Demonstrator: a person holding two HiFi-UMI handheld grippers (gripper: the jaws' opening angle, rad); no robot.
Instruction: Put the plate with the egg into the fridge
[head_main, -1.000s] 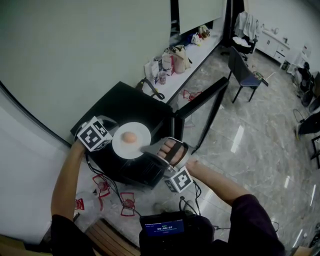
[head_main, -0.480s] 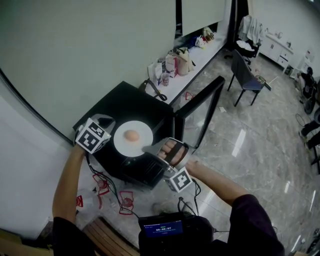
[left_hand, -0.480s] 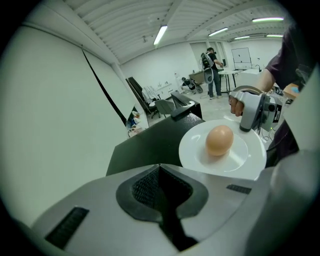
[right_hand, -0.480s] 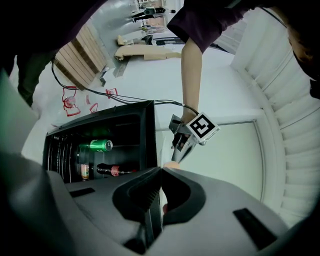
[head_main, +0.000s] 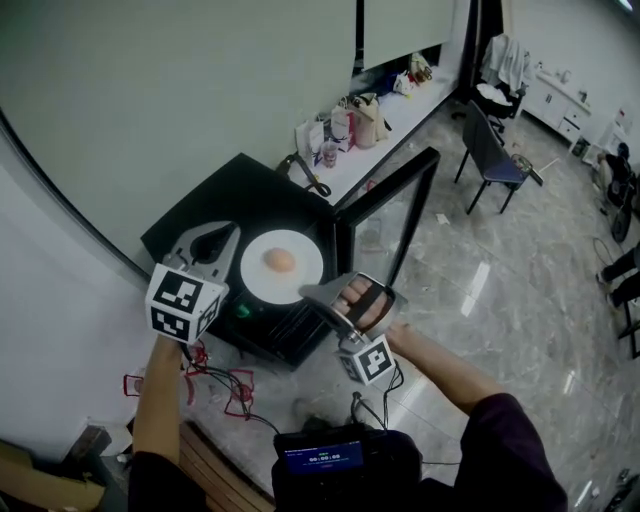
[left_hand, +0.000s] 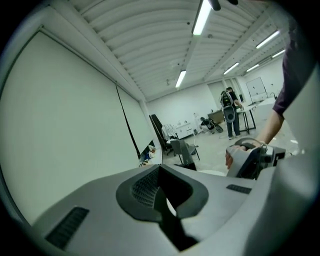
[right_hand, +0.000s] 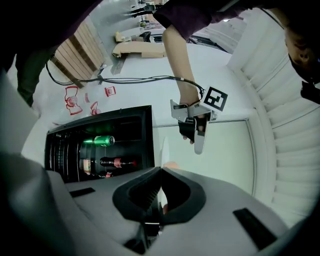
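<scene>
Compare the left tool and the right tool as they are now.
The right tool is clamped on the rim of the plate; the left tool holds nothing. The right tool sits at the plate's near right edge, the left tool off its left side, apart from it. Both have jaws together.

It was a large open office or lab hall: polished marble floor (head_main: 480, 280), a long white counter (head_main: 400, 112) cluttered with bags (head_main: 350, 118), a dark chair (head_main: 490, 150), strip lights (left_hand: 202, 17) on a ribbed ceiling (left_hand: 150, 45), and a black mini fridge (head_main: 230, 200) trailing cables (head_main: 215, 380).
</scene>
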